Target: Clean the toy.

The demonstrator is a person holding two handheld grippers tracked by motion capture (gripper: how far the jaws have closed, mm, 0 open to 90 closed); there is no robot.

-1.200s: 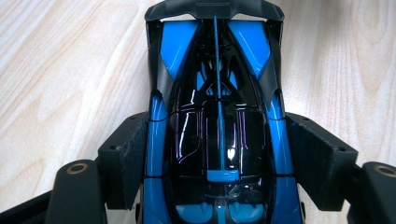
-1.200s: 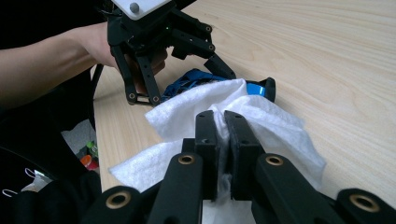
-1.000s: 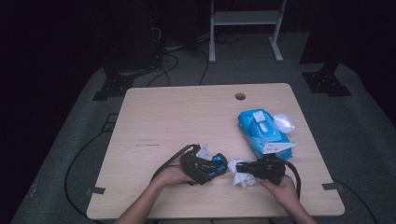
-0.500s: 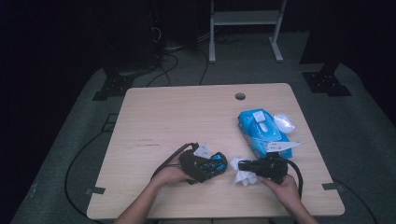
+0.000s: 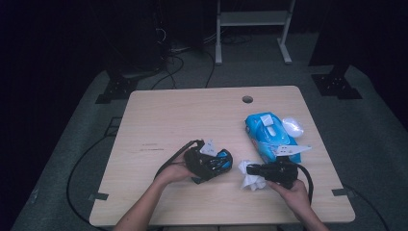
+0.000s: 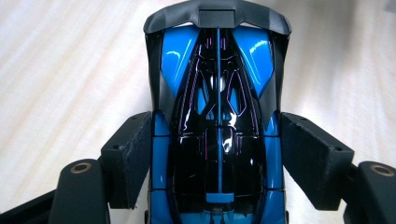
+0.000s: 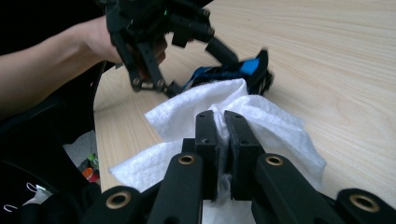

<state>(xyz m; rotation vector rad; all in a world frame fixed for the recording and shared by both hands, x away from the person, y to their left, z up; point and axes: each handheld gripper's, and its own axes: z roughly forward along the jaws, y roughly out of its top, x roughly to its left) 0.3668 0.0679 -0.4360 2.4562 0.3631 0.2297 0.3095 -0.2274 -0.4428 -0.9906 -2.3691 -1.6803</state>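
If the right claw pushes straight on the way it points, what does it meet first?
Probably the blue and black toy car held in the left claw, just beyond the white wipe the right claw pinches; depth is uncertain.

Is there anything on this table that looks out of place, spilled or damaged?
Nothing looks spilled or broken. The blue wipes pack lies with its flap open and a loose white wipe beside it. The right gripper pinches a crumpled wipe; the left gripper, whose jaws have just been closing, grips a blue toy car.
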